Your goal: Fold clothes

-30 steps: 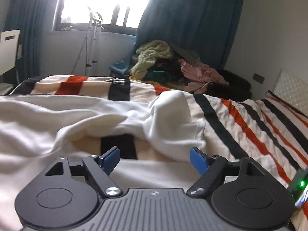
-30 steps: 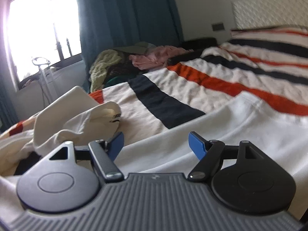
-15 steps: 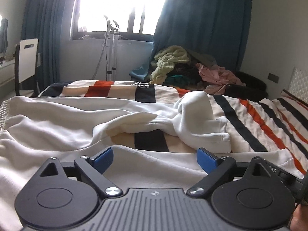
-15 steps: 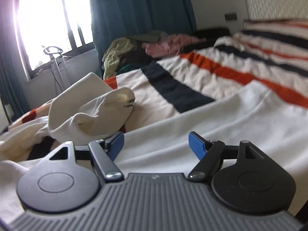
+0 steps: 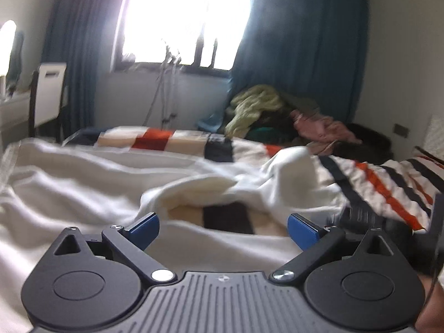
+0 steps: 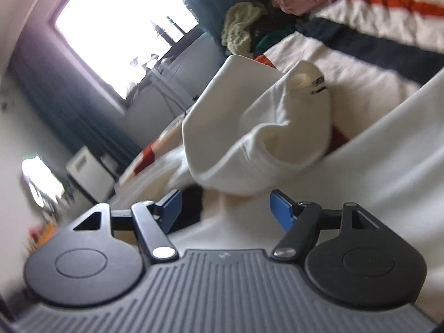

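A cream-white garment (image 5: 91,183) lies spread and rumpled on the striped bed, with a raised bunched fold (image 5: 288,177) at its middle. My left gripper (image 5: 223,231) is open and empty, low over the garment's near part. My right gripper (image 6: 226,208) is open and empty too, tilted, just in front of the same bunched fold (image 6: 249,133), which shows a small label near its top. The right gripper's body (image 5: 369,219) shows blurred at the right edge of the left wrist view.
The bed cover (image 5: 388,188) has black, orange and cream stripes. A heap of other clothes (image 5: 277,111) lies past the bed's far side by the blue curtain (image 5: 299,55). A white chair (image 5: 50,94) stands at left, a stand (image 5: 166,88) under the window.
My right gripper has rolled to a tilt and moved nearer the bunched fold. My left gripper has drawn back and risen a little. Both have stayed open.
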The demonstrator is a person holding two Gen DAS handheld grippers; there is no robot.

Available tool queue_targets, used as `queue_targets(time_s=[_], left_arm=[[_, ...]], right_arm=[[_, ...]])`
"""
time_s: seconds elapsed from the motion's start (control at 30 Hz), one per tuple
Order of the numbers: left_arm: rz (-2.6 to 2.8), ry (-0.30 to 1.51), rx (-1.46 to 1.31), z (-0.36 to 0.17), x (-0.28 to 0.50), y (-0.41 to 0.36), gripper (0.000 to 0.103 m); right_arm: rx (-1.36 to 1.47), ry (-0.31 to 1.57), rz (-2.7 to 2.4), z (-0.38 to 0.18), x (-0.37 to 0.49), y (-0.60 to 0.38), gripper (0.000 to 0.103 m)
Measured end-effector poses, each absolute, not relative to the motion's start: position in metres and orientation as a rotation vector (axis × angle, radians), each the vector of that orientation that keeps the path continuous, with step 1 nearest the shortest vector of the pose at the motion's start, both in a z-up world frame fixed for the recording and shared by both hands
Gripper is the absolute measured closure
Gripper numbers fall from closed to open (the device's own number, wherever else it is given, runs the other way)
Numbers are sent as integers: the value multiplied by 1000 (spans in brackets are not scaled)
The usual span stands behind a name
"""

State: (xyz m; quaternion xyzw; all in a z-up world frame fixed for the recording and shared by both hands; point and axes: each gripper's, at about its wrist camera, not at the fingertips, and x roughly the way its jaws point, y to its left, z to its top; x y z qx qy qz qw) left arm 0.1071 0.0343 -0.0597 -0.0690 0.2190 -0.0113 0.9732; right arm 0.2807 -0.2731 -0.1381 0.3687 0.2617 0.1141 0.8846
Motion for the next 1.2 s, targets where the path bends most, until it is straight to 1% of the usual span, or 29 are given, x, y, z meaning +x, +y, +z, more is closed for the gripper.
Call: queue_targets(time_s=[0.07, 0.17, 0.23, 0.27, 0.3, 0.37, 0.4, 0.47, 0.5, 0.63, 0.8, 0.87, 1.1, 1.2], left_arm=[[-11, 452, -164, -63, 113, 38, 3], [7, 466, -201, -69, 121, 43, 3], [12, 475, -220, -70, 123, 46, 3], [13, 479, -229, -71, 124, 48, 3], [14, 485, -241, -72, 124, 50, 3], [13, 499, -266, -73, 126, 53, 3], [5, 507, -292, -74, 127, 54, 3], [-10, 510, -335, -75, 127, 57, 3], [-15, 503, -344, -75, 127, 57, 3], [-9, 513, -333, -77, 131, 55, 3], [-14, 530, -358, -81, 135, 56, 3], [-13, 535, -362, -83, 136, 57, 3], [-6, 552, -369, -87, 138, 58, 3], [-1, 563, -363, -89, 140, 58, 3]], right_arm=[[866, 562, 161, -145, 301, -276, 29], [1044, 565, 63, -159, 320, -289, 30], [1092, 567, 14, -159, 329, -294, 31], [1097, 569, -7, -157, 332, -295, 35], [1089, 576, -29, -154, 336, -296, 47], [1023, 619, -94, -145, 346, -299, 62], [996, 634, -127, -140, 350, -303, 68], [971, 632, -177, -129, 355, -316, 77], [958, 630, -202, -123, 357, -322, 79], [872, 545, -280, -81, 365, -360, 82], [718, 399, -398, -13, 381, -424, 85], [668, 416, -444, 2, 392, -444, 85], [601, 356, -494, 30, 409, -474, 85], [569, 287, -446, 44, 420, -479, 85]])
